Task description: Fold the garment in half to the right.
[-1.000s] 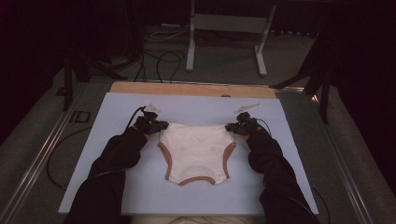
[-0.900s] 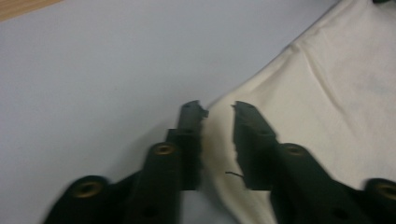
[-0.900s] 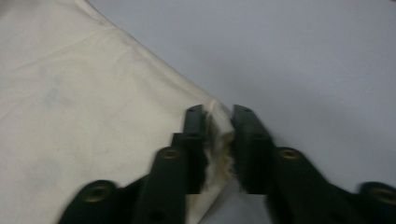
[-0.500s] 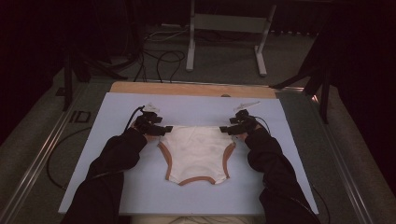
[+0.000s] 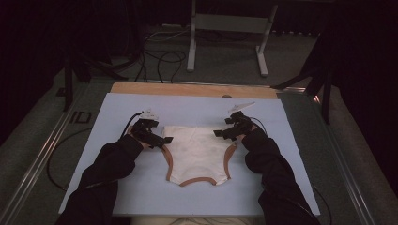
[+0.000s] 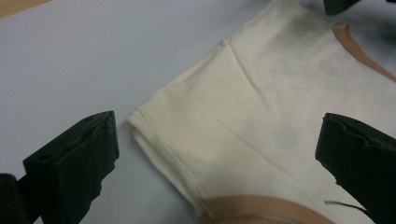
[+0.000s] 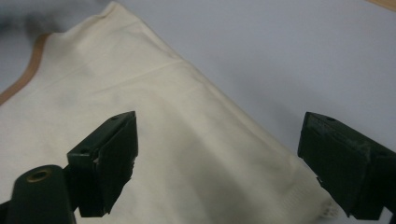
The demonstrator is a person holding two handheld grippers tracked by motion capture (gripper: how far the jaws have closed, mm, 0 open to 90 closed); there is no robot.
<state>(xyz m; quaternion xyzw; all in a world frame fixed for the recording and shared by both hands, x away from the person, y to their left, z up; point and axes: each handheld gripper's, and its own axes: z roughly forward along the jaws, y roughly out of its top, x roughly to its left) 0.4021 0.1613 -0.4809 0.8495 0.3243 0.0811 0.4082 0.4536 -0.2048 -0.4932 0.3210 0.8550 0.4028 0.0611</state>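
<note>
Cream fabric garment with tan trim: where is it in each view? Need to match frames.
High view: cream fabric garment with tan trim lies flat at centre of the pale blue mat.
Left gripper view: right and centre.
Right gripper view: left and centre.
Shared landmark: tan trim band.

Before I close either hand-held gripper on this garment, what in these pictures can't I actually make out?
- High view: whether the left hand-held gripper and right hand-held gripper touch the cream garment; too small and dark.
- Left gripper view: the garment's far side, cut off by the frame; its tan trim runs off the bottom edge.
- Right gripper view: the garment's corner, partly behind a jaw.
- How many layers are folded at the edges: unclear.
</note>
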